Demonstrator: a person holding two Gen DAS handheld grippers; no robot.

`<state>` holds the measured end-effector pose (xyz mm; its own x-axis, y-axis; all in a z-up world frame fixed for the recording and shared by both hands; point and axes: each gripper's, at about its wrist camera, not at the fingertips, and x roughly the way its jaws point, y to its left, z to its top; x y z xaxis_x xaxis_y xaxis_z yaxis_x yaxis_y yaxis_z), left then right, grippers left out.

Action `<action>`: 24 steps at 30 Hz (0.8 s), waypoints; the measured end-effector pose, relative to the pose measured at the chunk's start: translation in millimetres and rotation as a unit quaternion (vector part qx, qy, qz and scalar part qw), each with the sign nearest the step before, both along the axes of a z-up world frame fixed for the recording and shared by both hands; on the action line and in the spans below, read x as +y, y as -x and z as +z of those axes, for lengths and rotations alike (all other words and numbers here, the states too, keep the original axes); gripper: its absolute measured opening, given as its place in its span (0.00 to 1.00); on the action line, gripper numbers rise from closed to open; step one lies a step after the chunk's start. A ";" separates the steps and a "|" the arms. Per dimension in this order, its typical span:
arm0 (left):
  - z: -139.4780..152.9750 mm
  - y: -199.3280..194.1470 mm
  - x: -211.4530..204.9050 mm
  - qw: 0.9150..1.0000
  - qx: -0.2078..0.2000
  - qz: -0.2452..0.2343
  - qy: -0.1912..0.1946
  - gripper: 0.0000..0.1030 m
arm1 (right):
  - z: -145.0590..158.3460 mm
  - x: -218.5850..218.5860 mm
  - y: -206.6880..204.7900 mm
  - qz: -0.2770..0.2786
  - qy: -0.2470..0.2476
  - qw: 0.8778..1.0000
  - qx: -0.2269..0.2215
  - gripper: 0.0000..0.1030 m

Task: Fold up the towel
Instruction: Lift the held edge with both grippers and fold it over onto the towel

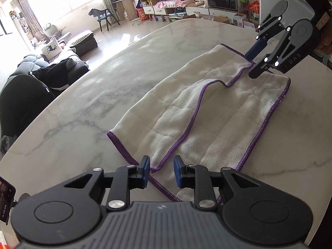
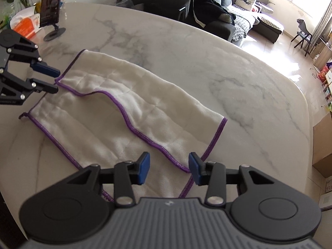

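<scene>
A cream towel (image 1: 197, 120) with a purple hem lies on the marble table (image 1: 93, 108), its upper layer folded over lengthwise with a wavy edge. My left gripper (image 1: 161, 171) hovers open over the near folded corner, blue pads either side of the hem, not pressing. In the right wrist view this gripper (image 2: 54, 81) stands at the towel's (image 2: 132, 95) far-left corner. My right gripper (image 2: 169, 169) is open above the opposite end, straddling the hem. From the left wrist view, the right gripper (image 1: 250, 65) brackets the far corner.
A phone on a round stand (image 2: 50, 2) and an orange-white bag (image 2: 25, 26) sit at the table's far-left corner beside a plant. Bare marble (image 2: 207, 62) stretches beyond the towel. Past the table edge are a dark sofa (image 2: 217, 4) and cardboard boxes (image 2: 322, 145).
</scene>
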<state>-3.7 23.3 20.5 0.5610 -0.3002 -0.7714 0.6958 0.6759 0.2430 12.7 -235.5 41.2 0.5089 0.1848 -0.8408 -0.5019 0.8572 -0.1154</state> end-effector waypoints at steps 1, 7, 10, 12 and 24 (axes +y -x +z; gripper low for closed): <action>-0.9 -0.8 -1.1 1.000 0.001 -0.001 0.001 0.25 | -1.2 0.2 -1.5 0.000 -0.002 1.000 0.001 0.41; -8.1 -7.0 -2.6 1.000 0.016 0.003 -0.001 0.18 | -5.9 -8.6 -9.5 -0.012 -0.021 1.000 0.016 0.24; -7.6 -11.0 0.0 1.000 0.029 0.008 0.009 0.08 | -5.8 -12.8 -10.9 -0.016 -0.032 0.999 0.021 0.07; -7.1 -13.2 2.2 0.999 0.038 0.015 0.020 0.05 | -5.6 -14.1 -11.7 -0.019 -0.036 0.999 0.021 0.04; 15.4 -12.7 15.8 0.996 0.031 0.052 0.066 0.02 | 15.4 -17.4 -7.3 -0.020 -0.055 0.998 -0.006 0.02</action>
